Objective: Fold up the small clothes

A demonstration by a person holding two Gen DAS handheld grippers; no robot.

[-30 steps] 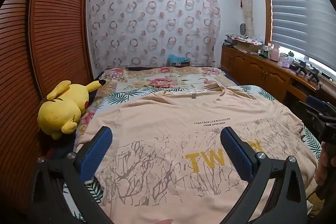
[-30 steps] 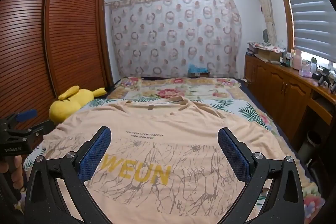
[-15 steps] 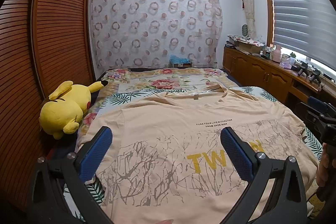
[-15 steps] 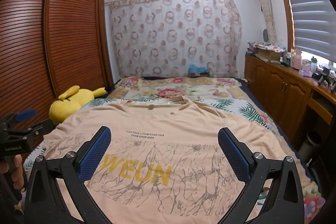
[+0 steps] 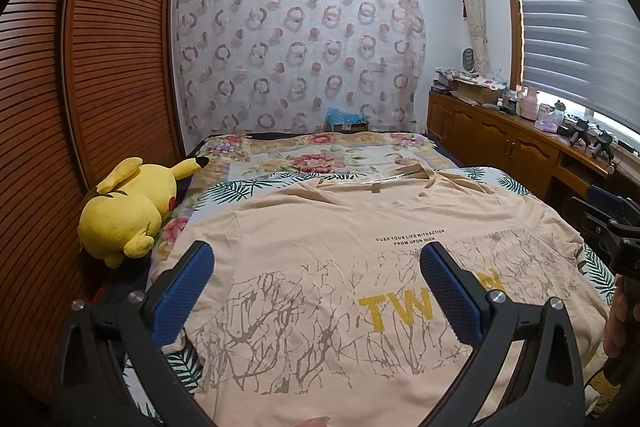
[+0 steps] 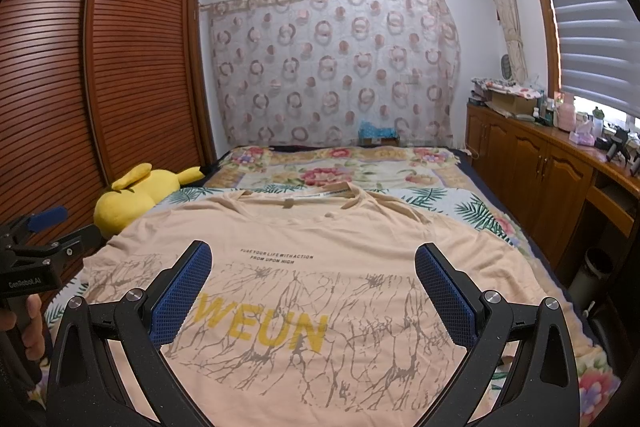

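Observation:
A peach T-shirt (image 5: 320, 227) (image 6: 340, 239) with yellow letters and a grey branch print lies spread flat on the bed, collar toward the far end. My left gripper (image 5: 316, 275) hovers open above the shirt's left half, holding nothing. My right gripper (image 6: 312, 271) hangs open above the shirt's middle, also with nothing in it. Each gripper shows at the edge of the other's view: the right gripper body (image 5: 612, 223) at far right, the left gripper body (image 6: 36, 247) at far left, both held by a hand.
A yellow plush toy (image 5: 128, 207) (image 6: 132, 195) lies at the bed's left edge against the slatted wardrobe (image 5: 80, 87). A floral bedspread (image 5: 320, 159) covers the far half of the bed. Wooden cabinets (image 6: 540, 167) with clutter line the right wall under the window.
The left wrist view has lifted and drifted slightly, so the plush toy and shirt sit a little lower and rightward. Both grippers stay open; the shirt has not moved.

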